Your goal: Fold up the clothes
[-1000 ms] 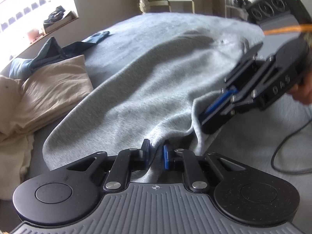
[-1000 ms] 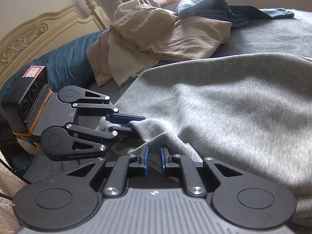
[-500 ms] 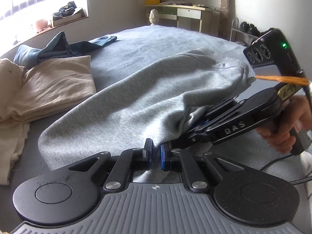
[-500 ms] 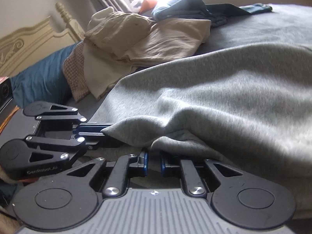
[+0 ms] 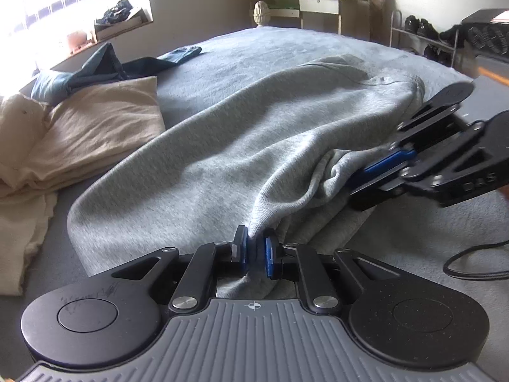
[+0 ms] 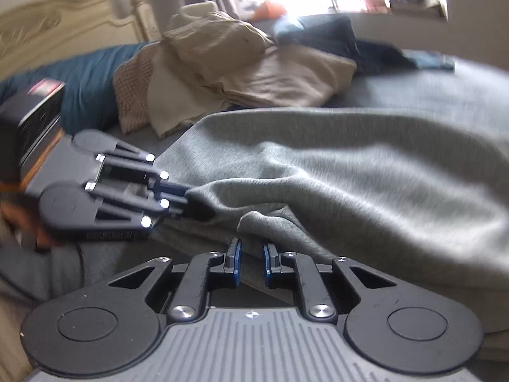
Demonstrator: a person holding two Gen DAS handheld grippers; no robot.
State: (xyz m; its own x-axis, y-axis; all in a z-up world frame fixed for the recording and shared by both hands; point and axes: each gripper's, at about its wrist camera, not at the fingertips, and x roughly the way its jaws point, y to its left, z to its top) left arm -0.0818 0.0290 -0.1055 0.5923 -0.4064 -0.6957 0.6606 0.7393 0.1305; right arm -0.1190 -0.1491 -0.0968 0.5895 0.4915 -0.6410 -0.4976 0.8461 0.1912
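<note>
On the bed (image 5: 286, 54), both the left gripper (image 5: 254, 248) and right gripper (image 6: 251, 254) pinch the grey sweatshirt's (image 5: 222, 146) bunched edge; uneven pulling could slip the thin fold free.

A black cable (image 5: 470, 264) curled on the grey bedcover (image 5: 286, 54) right of the left gripper. Far ahead stood a desk (image 5: 318, 3) and shoe rack (image 5: 423, 35). A carved headboard (image 6: 57, 41) rose upper left of the right gripper.

The grey sweatshirt (image 5: 241, 146) is soft matt knit cloth, the left gripper (image 5: 254, 248) matt black plastic with shiny metal rivets.
</note>
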